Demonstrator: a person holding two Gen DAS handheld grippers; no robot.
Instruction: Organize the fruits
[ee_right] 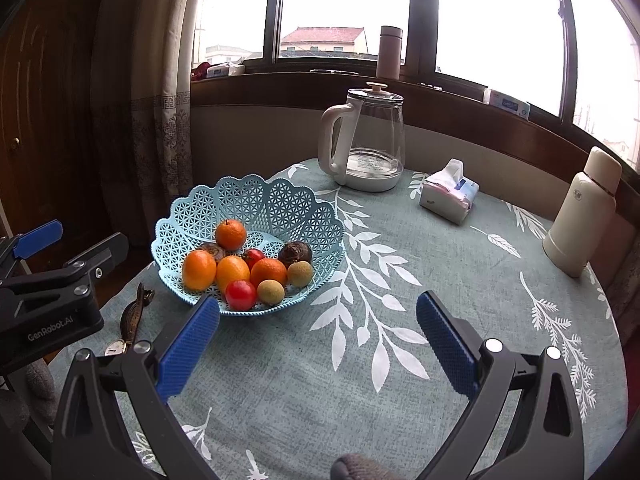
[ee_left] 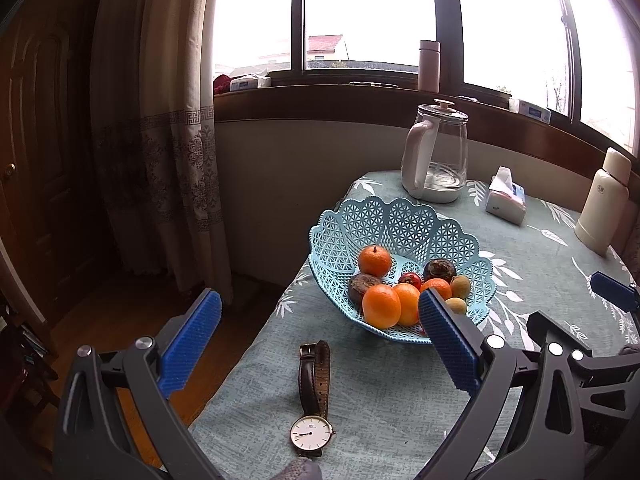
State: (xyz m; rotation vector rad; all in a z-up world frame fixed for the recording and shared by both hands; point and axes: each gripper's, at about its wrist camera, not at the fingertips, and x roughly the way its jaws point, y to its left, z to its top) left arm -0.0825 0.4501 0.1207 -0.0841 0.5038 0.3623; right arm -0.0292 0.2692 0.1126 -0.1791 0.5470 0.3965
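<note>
Fruits point(ee_right: 244, 268), orange, red and brown, fill pale-blue lattice basket point(ee_right: 280, 200).

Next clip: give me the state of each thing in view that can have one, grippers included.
Left gripper: open, empty.
Right gripper: open, empty.
Blue basket: upright, holding all the fruit.
Glass kettle: lid on, almost empty.
Tissue pack: open, tissue sticking out.
White flask: upright, capped.
Wristwatch: unbuckled, lying flat.
</note>
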